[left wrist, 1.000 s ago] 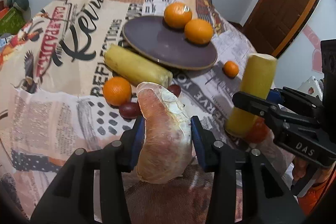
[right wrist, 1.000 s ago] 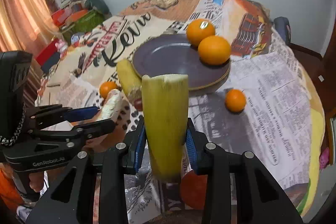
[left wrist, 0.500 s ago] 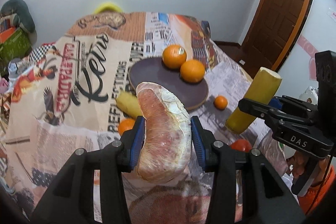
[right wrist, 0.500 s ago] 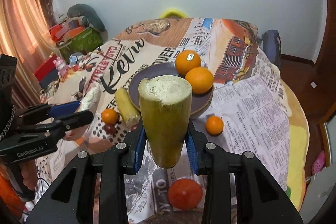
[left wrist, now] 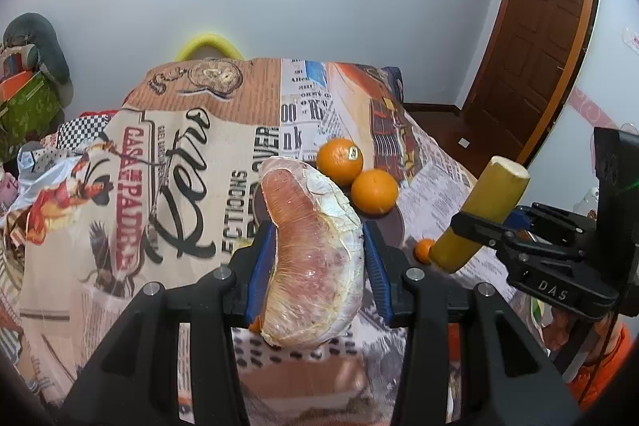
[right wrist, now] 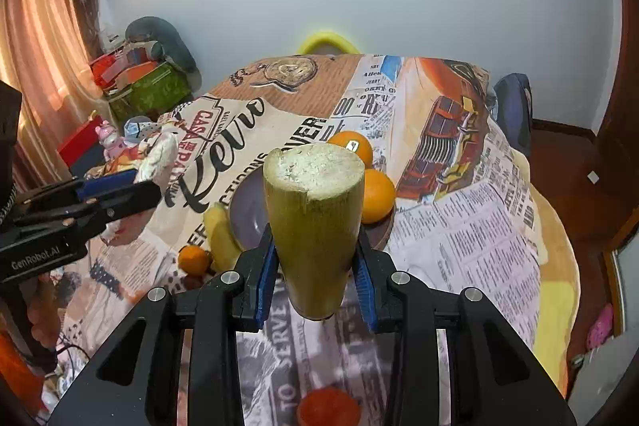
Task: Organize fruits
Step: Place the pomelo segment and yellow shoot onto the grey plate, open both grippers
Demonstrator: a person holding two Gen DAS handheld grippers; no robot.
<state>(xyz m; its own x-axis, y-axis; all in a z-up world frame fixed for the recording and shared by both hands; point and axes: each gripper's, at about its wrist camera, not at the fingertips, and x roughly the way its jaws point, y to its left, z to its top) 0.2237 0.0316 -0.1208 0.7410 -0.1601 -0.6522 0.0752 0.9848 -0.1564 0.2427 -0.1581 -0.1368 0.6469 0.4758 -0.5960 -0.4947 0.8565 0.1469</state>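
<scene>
The left gripper [left wrist: 317,258] is clenched on a peeled pomelo piece [left wrist: 315,254], pink and wrapped in clear film; it fills the lower middle of the left wrist view and stands up between the two blue pads. The right gripper [right wrist: 315,262] grasps a yellow-green cane piece [right wrist: 315,226] — it is upright in the middle of the right wrist view, its pale cut end on top. Both things are held above the table and do not touch it.

Behind them lies the table [right wrist: 479,226], covered with a printed newspaper-style cloth. A dark plate [right wrist: 249,214] is in the middle of the frame, partly hidden by the cane. Two oranges [left wrist: 339,160] [left wrist: 374,191] sit on the far side of the plate, touching each other. A second yellow piece [right wrist: 219,234] lies just beside the plate on its left, and a small orange [right wrist: 194,259] is near it, lower left. A red tomato [right wrist: 328,408] shows at the bottom edge — it is blurred. Another small orange [left wrist: 423,249] is at the right of the plate in the left wrist view.
</scene>
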